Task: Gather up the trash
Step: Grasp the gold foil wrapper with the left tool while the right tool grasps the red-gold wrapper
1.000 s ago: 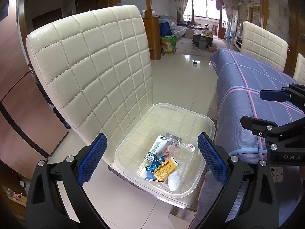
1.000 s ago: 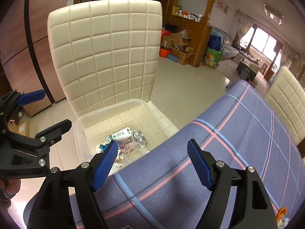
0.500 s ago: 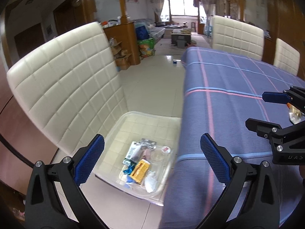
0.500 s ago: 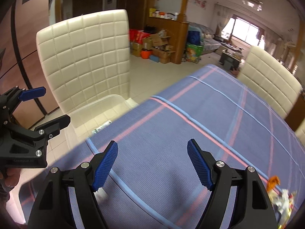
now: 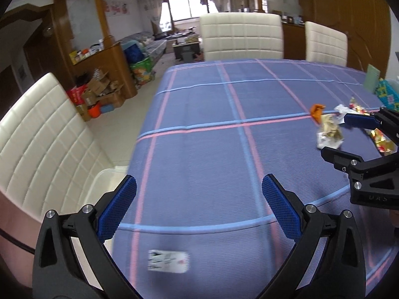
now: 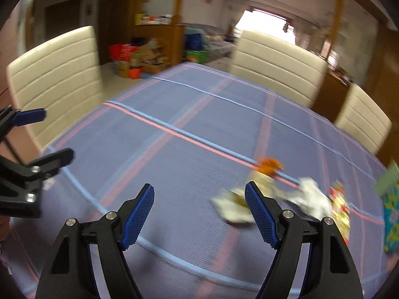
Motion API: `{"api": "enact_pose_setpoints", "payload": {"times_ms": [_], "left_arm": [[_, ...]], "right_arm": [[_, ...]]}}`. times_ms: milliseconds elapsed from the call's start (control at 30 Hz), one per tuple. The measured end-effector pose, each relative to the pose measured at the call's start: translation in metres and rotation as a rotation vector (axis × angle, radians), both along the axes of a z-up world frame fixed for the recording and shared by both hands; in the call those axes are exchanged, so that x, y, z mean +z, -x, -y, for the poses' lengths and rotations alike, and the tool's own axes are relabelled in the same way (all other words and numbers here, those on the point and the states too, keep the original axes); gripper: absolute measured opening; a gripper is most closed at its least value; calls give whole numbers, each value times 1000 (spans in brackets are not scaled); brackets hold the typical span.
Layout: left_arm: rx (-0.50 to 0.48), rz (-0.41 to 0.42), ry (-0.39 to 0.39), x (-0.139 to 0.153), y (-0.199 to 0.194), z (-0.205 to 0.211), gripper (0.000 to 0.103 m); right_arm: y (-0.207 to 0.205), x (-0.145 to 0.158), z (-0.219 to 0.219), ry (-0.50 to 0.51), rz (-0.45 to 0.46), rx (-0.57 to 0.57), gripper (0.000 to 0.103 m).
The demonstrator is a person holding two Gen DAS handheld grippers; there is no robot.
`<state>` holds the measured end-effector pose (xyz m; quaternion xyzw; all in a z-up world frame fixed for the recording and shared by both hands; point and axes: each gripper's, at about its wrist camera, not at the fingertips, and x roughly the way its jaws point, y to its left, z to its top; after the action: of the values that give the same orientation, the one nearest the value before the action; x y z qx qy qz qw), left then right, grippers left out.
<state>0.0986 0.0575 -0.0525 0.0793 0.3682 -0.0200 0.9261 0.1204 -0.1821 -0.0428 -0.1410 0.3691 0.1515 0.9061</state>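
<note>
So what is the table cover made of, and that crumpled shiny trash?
The table cover looks like woven cloth: matte, finely ribbed, with pink and blue stripes. The crumpled wrapper seems to be thin plastic or foil, since it is creased and glints gold and white, but blur leaves that unsure.

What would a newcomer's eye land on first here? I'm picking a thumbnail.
The blue plaid tablecloth fills both views. A cluster of crumpled wrappers lies at its right side, by the open right gripper. A lone white packet lies near the open left gripper.
</note>
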Motion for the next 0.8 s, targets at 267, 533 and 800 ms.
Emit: {"api": "enact_pose_setpoints", "payload": {"times_ms": [267,533,800], "left_arm": [[-119,-34,33,-2,-26,76,99],[-195,-63,23,-11,-52,140,99],[-248,-83,-18,-22,-66,182,99]], "right_arm": [[-4,-6,106,-14,-13,-256,73],[-2,-18,178,-20,-41,-397,73],[-12,-40,207,-32,-111,-453,73]]}}
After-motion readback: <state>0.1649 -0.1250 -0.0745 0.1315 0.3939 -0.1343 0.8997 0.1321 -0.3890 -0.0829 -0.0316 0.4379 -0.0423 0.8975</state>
